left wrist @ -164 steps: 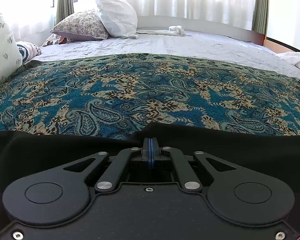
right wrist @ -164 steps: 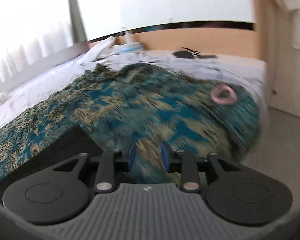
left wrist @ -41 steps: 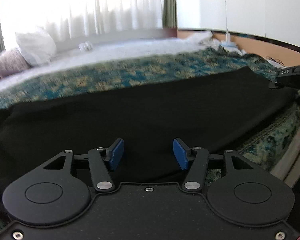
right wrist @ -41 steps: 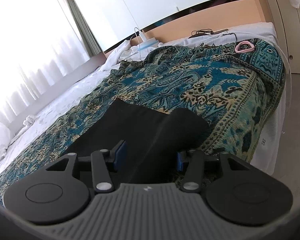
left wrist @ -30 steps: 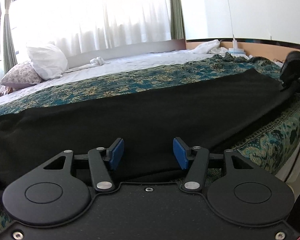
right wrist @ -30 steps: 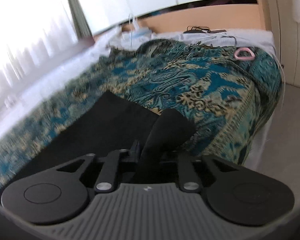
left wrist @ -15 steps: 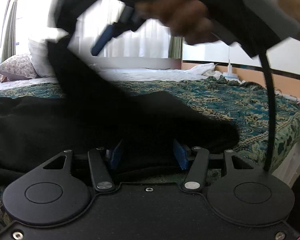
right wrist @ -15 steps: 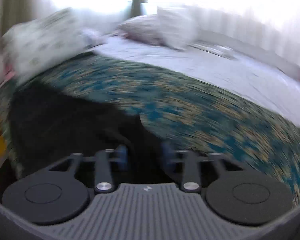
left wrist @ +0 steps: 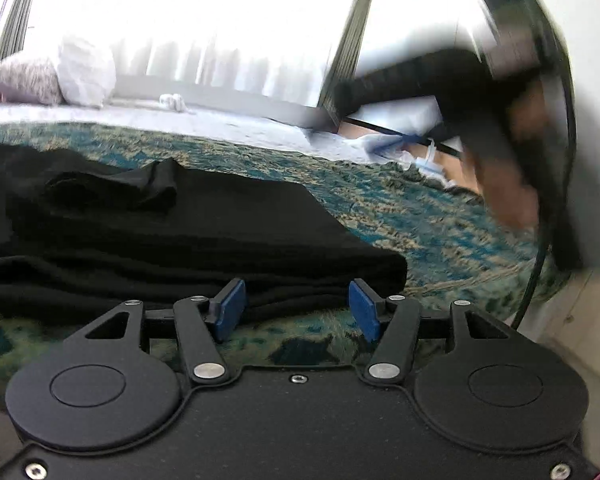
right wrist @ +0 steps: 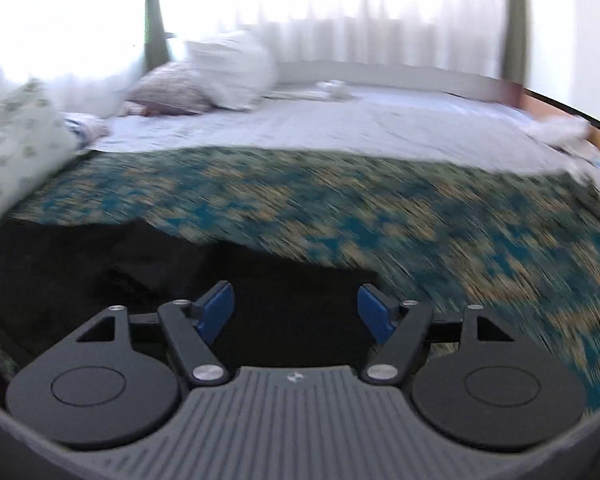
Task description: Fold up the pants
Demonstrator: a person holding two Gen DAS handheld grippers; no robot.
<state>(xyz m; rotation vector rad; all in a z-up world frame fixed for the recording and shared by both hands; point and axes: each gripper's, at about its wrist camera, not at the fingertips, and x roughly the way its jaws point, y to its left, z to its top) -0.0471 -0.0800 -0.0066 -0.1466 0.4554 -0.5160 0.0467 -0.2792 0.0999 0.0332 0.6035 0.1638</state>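
Note:
The black pants (left wrist: 188, 224) lie folded over on the teal paisley bedspread (left wrist: 400, 216), their folded end pointing right. My left gripper (left wrist: 296, 312) is open and empty, just in front of the pants' near edge. My right gripper (right wrist: 296, 312) is open and empty, above the black pants (right wrist: 100, 276) in the right wrist view. The right gripper and the hand holding it (left wrist: 500, 132) show blurred at the upper right of the left wrist view.
White and patterned pillows (right wrist: 224, 68) sit at the head of the bed on a white sheet (right wrist: 340, 124). Another pillow (right wrist: 16, 144) lies at the left. Curtained windows stand behind. The bed's edge drops off at the right (left wrist: 560, 312).
The right gripper carried the pant legs leftward over the rest of the pants, let go and opened, then swung back up to the right. The left gripper stayed open in place.

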